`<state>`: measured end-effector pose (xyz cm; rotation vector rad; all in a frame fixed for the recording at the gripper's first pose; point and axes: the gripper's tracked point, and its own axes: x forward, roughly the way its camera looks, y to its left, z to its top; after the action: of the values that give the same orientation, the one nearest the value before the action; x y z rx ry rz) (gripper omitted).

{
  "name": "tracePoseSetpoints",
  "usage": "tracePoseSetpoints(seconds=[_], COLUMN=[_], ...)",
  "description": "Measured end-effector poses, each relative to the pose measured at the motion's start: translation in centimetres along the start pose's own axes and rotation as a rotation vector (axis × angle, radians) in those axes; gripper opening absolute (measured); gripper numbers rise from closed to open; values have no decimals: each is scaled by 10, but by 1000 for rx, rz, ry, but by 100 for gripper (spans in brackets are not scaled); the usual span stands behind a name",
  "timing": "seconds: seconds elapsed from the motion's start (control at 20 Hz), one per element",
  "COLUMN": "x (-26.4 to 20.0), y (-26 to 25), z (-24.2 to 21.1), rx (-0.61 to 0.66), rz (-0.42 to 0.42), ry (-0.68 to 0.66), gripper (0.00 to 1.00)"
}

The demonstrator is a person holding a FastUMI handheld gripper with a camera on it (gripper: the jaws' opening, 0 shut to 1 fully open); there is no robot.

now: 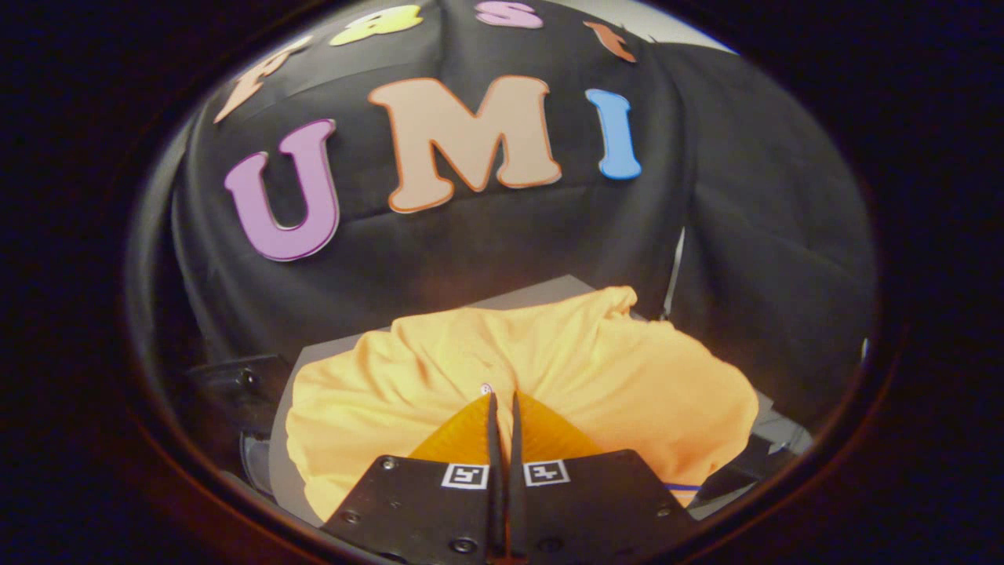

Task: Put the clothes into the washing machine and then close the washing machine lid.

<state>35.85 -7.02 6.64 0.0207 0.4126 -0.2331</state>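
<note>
Low in the frame's middle, the gripper (502, 404) has its fingers drawn nearly together, tips against an orange garment (627, 377); whether cloth is pinched between them cannot be told. The garment lies heaped on a grey surface (533, 297). Square black-and-white markers (465, 475) sit on the gripper's body; no readable writing on them.

No text, brand or number can be read here. The tongs (503, 402) carry two small square black-and-white markers, at the lower middle of the frame.
</note>
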Motion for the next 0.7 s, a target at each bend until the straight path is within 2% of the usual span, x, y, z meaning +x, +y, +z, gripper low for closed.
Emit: tracePoseSetpoints(seconds=[0.1,0.15,0.2,0.5,0.7], x=[-18,-27,-33,-74,-102], y=[-5,-1,10,34,59], z=[19,33,45,84,98], rx=[-14,31,69,23,66], rz=[-47,-38,8,11,49], ry=[-71,-113,-145,-245,-273], gripper=[2,2,2,2,2])
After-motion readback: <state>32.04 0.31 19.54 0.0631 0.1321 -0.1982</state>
